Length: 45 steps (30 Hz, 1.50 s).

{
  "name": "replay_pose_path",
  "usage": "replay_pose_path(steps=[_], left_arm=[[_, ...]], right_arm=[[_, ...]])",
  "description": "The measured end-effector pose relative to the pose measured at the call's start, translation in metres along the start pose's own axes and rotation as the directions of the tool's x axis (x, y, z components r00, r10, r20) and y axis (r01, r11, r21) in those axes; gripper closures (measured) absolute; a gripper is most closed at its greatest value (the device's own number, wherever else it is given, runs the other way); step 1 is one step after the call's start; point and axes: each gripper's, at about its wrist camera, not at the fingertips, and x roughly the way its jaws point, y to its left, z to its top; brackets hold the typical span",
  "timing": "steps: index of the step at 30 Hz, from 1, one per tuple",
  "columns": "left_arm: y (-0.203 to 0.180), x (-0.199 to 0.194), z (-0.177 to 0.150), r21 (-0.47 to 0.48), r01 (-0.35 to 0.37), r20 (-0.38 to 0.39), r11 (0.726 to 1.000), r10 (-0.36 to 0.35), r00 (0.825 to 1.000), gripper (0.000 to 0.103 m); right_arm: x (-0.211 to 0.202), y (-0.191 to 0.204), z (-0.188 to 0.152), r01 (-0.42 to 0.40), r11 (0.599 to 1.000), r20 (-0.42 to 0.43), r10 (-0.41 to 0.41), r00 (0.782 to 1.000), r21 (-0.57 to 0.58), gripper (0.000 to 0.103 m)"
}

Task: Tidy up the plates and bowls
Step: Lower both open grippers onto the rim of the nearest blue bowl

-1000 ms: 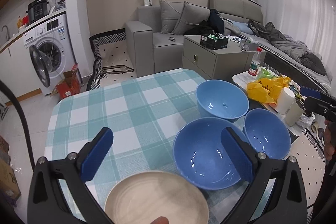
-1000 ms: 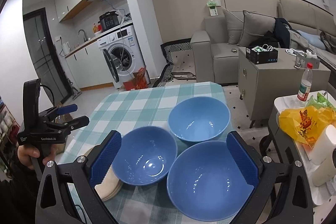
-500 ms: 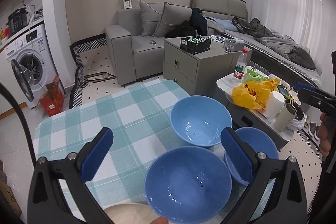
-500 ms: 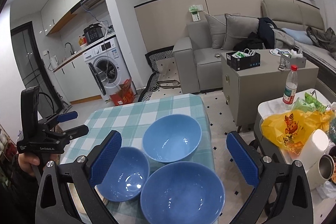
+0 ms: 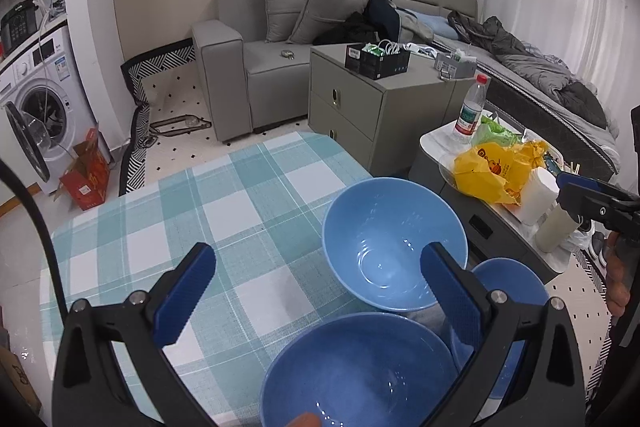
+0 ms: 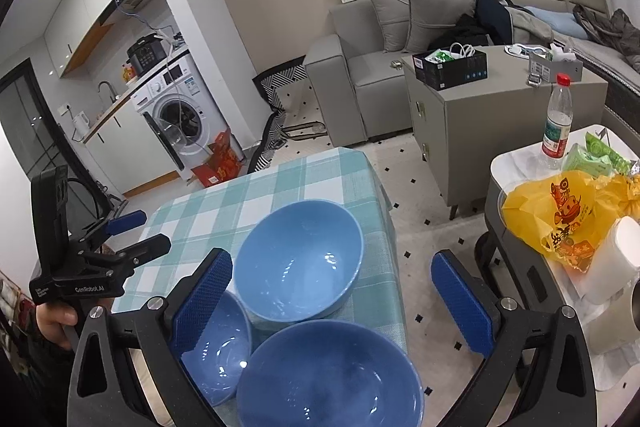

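Since the earlier frame: both cameras have pulled back and up; the pale plate seen a second ago at the bottom of the left wrist view has dropped out of frame, and the bowls sit lower in both views.
Left gripper [image 5: 316, 297]: jaws spread wide and grasping nothing, hovering over the checked tablecloth [image 5: 224, 211]; in the right wrist view it appears at the left edge [image 6: 138, 231], gripped by a hand [image 6: 54, 319] mostly cut off by the frame.
Right gripper [image 6: 332, 299]: jaws released and wide apart, empty, above the bowls; only its tip [image 5: 580, 193] shows at the right edge of the left wrist view.
Far bowl [image 5: 394, 243]: blue, upright, whole rim visible, near the table's right edge.
Near bowl [image 5: 352, 367]: blue, its lower rim cut off by the frame bottom.
Third bowl [image 5: 508, 279]: blue, largely hidden behind the left gripper's right finger [image 5: 450, 303]; in the right wrist view a gripper finger [image 6: 200, 299] covers part of it [image 6: 216, 351].
Bowls' contact: close together, rims overlapping in both views; touching or not cannot be told.
Side table [image 6: 516, 155]: bottle [image 6: 557, 119] and yellow bag [image 6: 548, 215], right portion cut off.
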Motion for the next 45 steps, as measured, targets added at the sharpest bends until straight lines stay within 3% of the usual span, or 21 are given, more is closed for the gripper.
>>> replay_pose_path(steps=[13, 18, 20, 26, 30, 37, 41, 45], left_arm=[[0.003, 0.051, 0.003, 0.002, 0.013, -0.074, 1.000, -0.013, 0.997, 0.001], [0.002, 0.069, -0.001, 0.014, 0.021, -0.114, 1.000, -0.020, 0.993, 0.003], [0.001, 0.074, -0.002, 0.015, 0.030, -0.129, 0.999, -0.027, 0.991, 0.009], [0.004, 0.086, -0.003, 0.005, 0.027, -0.138, 1.000, -0.026, 0.990, 0.010], [0.004, 0.094, -0.003, 0.010, 0.019, -0.152, 1.000, -0.017, 0.988, 0.016], [0.005, 0.109, -0.006, 0.011, 0.028, -0.207, 1.000, -0.025, 0.978, 0.036], [0.004, 0.117, -0.009, 0.008, 0.046, -0.235, 0.999, -0.043, 0.971, 0.055], [0.005, 0.122, -0.010, -0.007, 0.043, -0.245, 0.999, -0.043, 0.968, 0.056]], right_arm=[[0.071, -0.022, -0.004, 0.020, 0.998, -0.153, -0.011, 0.988, 0.059, 0.002], [0.095, -0.025, -0.008, 0.028, 0.996, -0.207, -0.011, 0.978, 0.079, 0.014], [0.102, -0.026, -0.009, 0.032, 0.996, -0.216, -0.015, 0.976, 0.077, 0.014], [0.120, -0.025, -0.011, 0.036, 0.996, -0.246, -0.015, 0.969, 0.083, 0.016], [0.128, -0.026, -0.014, 0.039, 0.996, -0.272, -0.016, 0.962, 0.080, 0.020], [0.144, -0.028, -0.018, 0.024, 0.995, -0.313, 0.007, 0.950, 0.096, 0.029], [0.149, -0.027, -0.020, 0.026, 0.996, -0.321, 0.004, 0.947, 0.089, 0.036], [0.152, -0.026, -0.022, 0.024, 0.996, -0.329, 0.005, 0.944, 0.085, 0.038]])
